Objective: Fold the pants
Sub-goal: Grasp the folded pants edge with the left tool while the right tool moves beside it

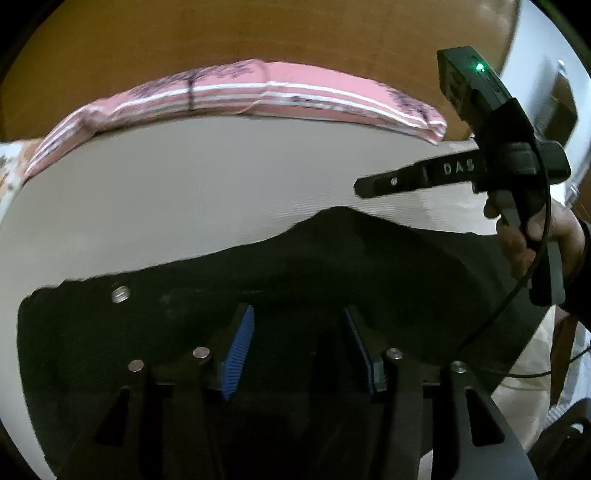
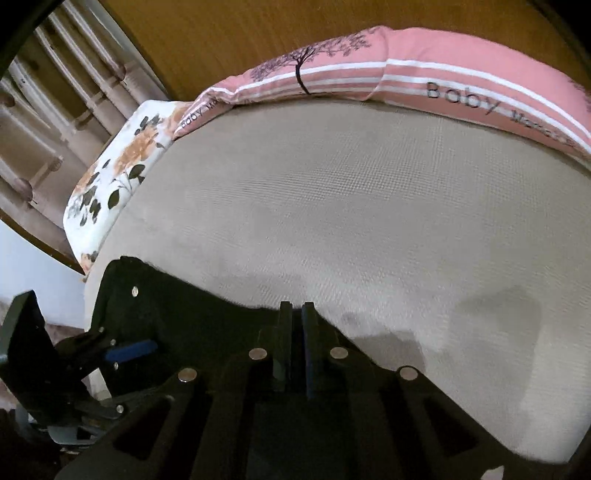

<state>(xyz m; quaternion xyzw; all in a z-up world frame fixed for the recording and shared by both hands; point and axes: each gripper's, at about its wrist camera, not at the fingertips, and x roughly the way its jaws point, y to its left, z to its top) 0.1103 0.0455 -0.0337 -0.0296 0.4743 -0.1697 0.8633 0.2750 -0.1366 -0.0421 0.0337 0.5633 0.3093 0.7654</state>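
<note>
On the bed (image 2: 332,206), left gripper (image 1: 298,332) fingers gape wide over black pants (image 1: 258,280); right gripper (image 2: 296,314) fingers nearly meet, whether pinching cloth unclear—the fold may slip.

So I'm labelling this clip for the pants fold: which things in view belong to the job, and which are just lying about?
Part of the job:
black pants
left gripper, open over the pants
right gripper, fingers close together
beige bed cover they lie on

Just lying about:
pink striped pillow
floral sheet
wooden headboard
</note>
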